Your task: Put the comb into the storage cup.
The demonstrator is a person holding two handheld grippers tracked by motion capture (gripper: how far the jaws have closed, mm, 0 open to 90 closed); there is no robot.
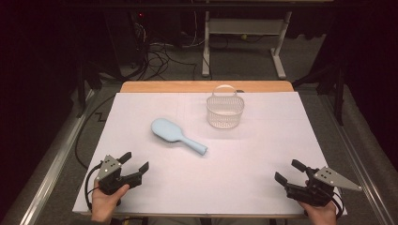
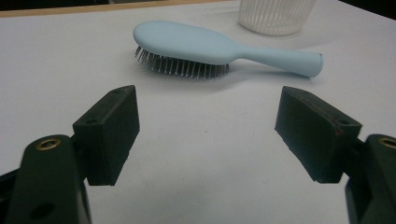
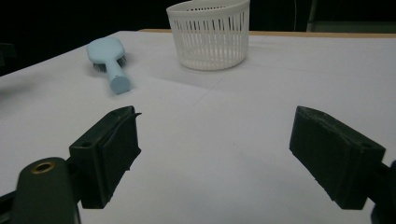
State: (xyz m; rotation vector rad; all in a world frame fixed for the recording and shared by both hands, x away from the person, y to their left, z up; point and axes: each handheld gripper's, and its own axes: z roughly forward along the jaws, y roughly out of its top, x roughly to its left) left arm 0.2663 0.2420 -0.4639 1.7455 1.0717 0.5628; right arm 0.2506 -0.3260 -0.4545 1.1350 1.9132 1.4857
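At the table's near edge, the left gripper (image 1: pixel 132 167) and right gripper (image 1: pixel 290 171) rest with jaws spread wide, holding and touching nothing. Ahead of the left gripper, which is the nearer of the two, a pale blue hairbrush (image 1: pixel 176 134) lies bristles down, its long axis slanting, handle toward the right gripper. Beyond it stands a white basket (image 1: pixel 225 112), upright and apart from the brush.

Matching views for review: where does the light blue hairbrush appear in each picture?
High view: hairbrush at table centre, left of the white basket, handle toward lower right.
Left gripper view: upper middle, bristles down, handle pointing right.
Right gripper view: upper left, handle end toward the camera.
Shared landmark: the white basket, which stands close to the hairbrush in all three.
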